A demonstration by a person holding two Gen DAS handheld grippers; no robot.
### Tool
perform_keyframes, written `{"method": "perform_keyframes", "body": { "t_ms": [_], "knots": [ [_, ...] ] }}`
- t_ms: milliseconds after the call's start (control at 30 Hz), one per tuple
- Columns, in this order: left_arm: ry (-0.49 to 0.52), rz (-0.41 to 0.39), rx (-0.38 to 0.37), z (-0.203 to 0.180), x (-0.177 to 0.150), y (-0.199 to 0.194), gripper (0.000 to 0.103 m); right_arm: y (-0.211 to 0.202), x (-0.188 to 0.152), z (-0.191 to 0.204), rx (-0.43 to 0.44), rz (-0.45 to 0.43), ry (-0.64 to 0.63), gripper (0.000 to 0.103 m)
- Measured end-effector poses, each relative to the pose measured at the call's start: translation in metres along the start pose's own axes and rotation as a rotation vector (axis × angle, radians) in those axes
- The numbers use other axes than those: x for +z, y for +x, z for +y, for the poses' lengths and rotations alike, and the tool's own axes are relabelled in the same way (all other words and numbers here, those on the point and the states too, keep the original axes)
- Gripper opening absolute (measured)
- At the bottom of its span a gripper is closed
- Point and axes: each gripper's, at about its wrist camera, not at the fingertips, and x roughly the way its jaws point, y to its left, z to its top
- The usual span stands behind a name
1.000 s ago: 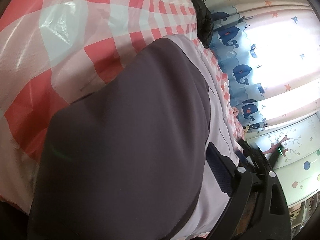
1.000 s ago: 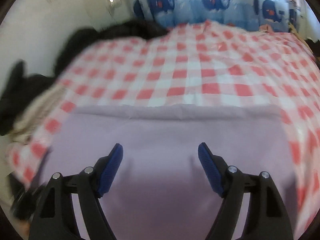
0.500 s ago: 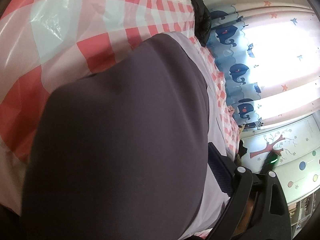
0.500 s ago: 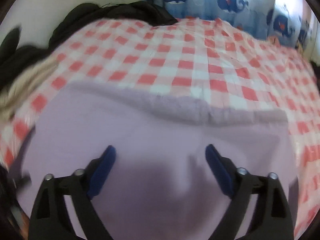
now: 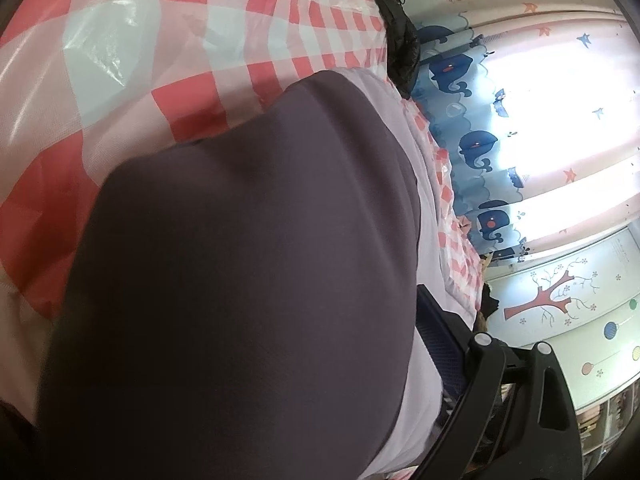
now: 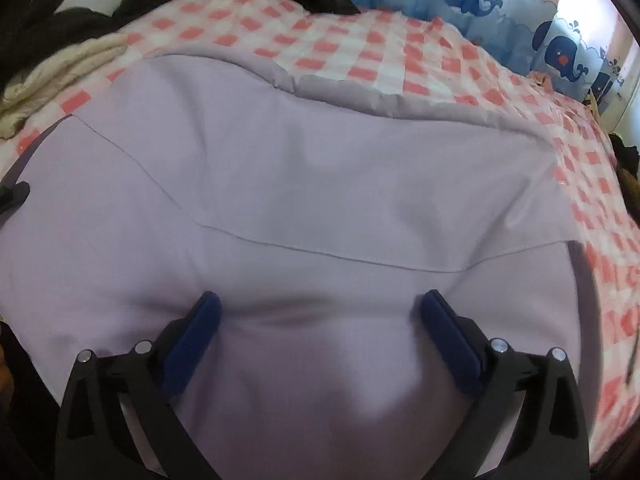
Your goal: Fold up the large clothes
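**Lilac garment half folded on the checked cloth**

The lilac garment (image 6: pixel 320 184) lies spread over the red-and-white checked cloth (image 6: pixel 360 52), with a folded edge running across its far side and a seam line crossing the middle. The right claw (image 6: pixel 316 320) hovers just over the near part of the fabric, its blue pads (image 6: pixel 192 332) wide apart and gripping nothing; the cloth bulges softly between them. In the left wrist view the garment (image 5: pixel 248 280) fills most of the frame in shadow, draped close to the lens. Only one blue pad (image 5: pixel 436 344) of the left claw shows, beside the fabric edge, so I cannot tell whether it is pinching the cloth or standing open.

My reading: one fold is laid and the next is being set up. The right claw would need to drop, close on the near hem, and carry it over toward the far folded edge, while the left side keeps its portion from sliding
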Motion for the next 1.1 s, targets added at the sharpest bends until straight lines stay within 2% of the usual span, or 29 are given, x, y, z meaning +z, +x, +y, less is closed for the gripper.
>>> {"method": "perform_keyframes", "body": {
  "t_ms": [67,100,133,167,233,300,367,433,467,500,600,700,833,1033,1100],
  "knots": [
    [-0.003,0.004,-0.003,0.002,0.000,0.000,0.087,-0.014,0.007,-0.003,0.026,-0.015,0.056,0.096],
    [-0.003,0.005,-0.005,0.002,0.001,0.000,0.087,-0.027,0.008,-0.003,0.069,-0.067,0.083,0.096],
    [0.001,0.002,-0.002,0.001,0.001,0.000,0.087,-0.035,0.007,0.001,0.074,-0.102,0.083,0.096],
    [0.006,-0.002,0.000,0.001,0.001,0.000,0.087,-0.033,0.005,0.007,0.062,-0.098,0.069,0.096],
    [0.020,-0.011,0.008,-0.002,0.000,0.000,0.087,-0.006,-0.003,0.023,0.035,-0.018,0.008,0.097],
    [0.038,-0.027,0.019,-0.005,-0.002,-0.002,0.086,0.000,-0.007,0.031,0.009,-0.034,-0.022,0.097],
    [0.043,-0.031,0.019,-0.005,-0.002,-0.003,0.083,-0.011,0.000,0.022,0.041,-0.029,0.039,0.097],
    [0.046,-0.034,0.019,-0.005,-0.003,-0.004,0.081,-0.025,-0.002,0.019,0.075,-0.087,0.076,0.097],
    [0.056,-0.035,0.018,-0.007,-0.003,-0.004,0.079,-0.019,-0.004,0.023,0.062,-0.074,0.053,0.097],
    [0.068,-0.038,0.018,-0.009,-0.005,-0.004,0.073,-0.007,-0.009,0.028,0.046,-0.056,0.020,0.097],
    [0.137,-0.053,0.019,-0.027,-0.005,-0.008,0.056,0.007,-0.017,0.035,0.014,-0.071,-0.017,0.098],
    [0.156,-0.072,0.021,-0.042,-0.008,-0.015,0.047,0.008,-0.019,0.035,0.021,-0.077,-0.007,0.098],
    [0.211,-0.116,0.012,-0.077,-0.018,-0.026,0.040,0.007,-0.026,0.036,0.030,-0.093,0.000,0.098],
    [0.402,-0.128,-0.041,-0.168,-0.054,-0.033,0.037,0.007,-0.025,0.036,0.034,-0.085,0.008,0.098],
    [0.479,-0.135,-0.044,-0.198,-0.070,-0.031,0.037,0.004,-0.023,0.030,0.067,-0.065,0.015,0.098]
  ]
}}
